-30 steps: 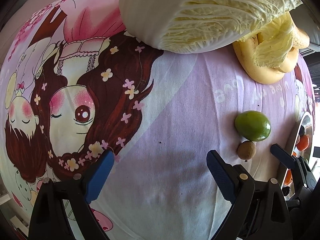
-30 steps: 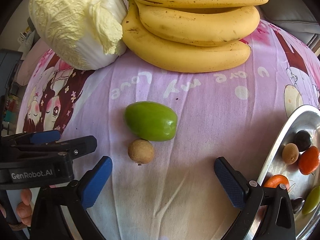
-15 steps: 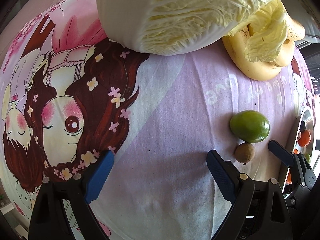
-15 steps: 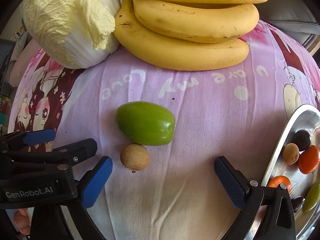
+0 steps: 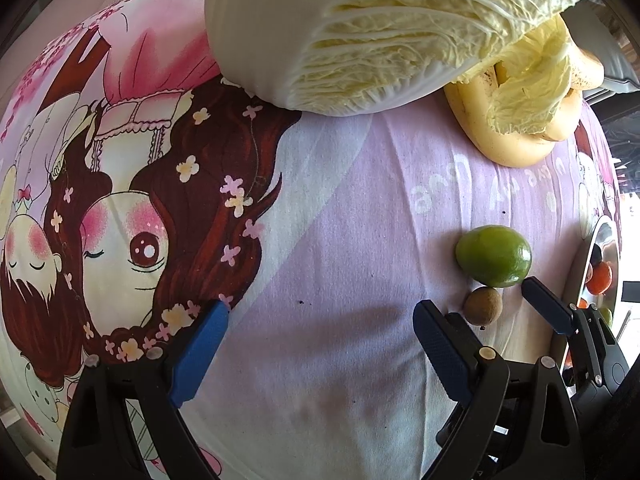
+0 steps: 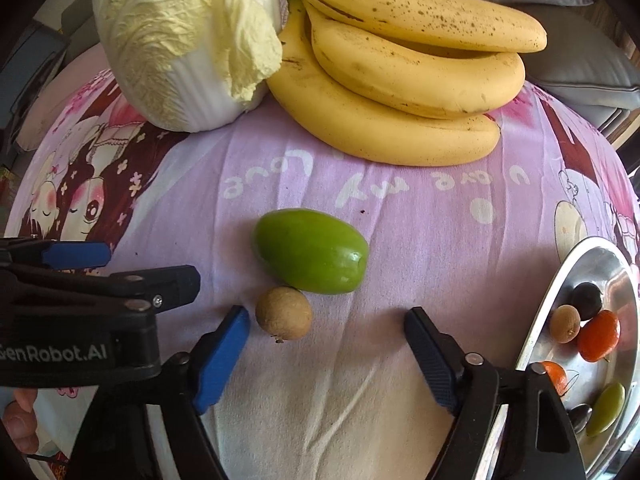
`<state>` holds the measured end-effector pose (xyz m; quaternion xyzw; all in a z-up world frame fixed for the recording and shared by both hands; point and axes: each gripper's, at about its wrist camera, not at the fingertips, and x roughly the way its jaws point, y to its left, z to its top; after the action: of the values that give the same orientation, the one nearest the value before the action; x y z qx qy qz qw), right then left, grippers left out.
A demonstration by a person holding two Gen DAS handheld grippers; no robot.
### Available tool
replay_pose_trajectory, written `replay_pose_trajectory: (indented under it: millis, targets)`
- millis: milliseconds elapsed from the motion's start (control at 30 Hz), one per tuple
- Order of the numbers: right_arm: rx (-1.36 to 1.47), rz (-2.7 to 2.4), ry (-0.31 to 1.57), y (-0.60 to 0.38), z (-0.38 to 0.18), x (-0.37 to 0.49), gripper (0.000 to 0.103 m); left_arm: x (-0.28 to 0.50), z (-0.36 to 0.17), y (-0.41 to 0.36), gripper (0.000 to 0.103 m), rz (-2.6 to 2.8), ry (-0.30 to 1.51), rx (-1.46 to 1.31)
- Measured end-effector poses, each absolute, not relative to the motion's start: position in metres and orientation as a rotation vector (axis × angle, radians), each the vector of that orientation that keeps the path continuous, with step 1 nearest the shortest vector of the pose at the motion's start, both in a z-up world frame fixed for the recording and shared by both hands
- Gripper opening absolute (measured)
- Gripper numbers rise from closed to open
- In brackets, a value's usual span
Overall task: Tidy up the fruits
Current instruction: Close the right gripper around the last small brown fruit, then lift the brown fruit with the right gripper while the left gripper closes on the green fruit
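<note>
This looks like a home, most likely a living room. The working surface is covered by a soft pink and lilac cotton cloth printed with cartoon girls and flowers, the kind used as bedding or a table cover in a household. Behind it sit grey padded leather-like sofa cushions. Groceries lie loose on the cloth: a pale napa cabbage and a bunch of speckled yellow bananas. A shiny oval metal tray holds small fruits.
</note>
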<state>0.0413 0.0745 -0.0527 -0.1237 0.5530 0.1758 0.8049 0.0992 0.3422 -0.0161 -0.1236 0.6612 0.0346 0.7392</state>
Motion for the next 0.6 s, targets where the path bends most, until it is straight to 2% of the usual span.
replay_pose_trajectory:
  millis: [67,133,233,600]
  targets:
    - [-0.246,0.396,1.182,0.075,-0.051,0.041,0.058,0.099,-0.016,0.345,0.094,0.071,1.448,-0.277]
    - [-0.208,0.434,1.185,0.074,-0.048,0.041,0.040,0.099,-0.015,0.347,0.094,0.067,1.445,-0.281]
    - [-0.161,0.469,1.197,0.069,-0.042,0.041,0.028,0.100,-0.014,0.349,0.094,0.062,1.443,-0.291]
    - [-0.068,0.409,1.172,0.027,-0.023,0.054,0.027,0.098,-0.002,0.341,0.094,0.040,1.443,-0.321]
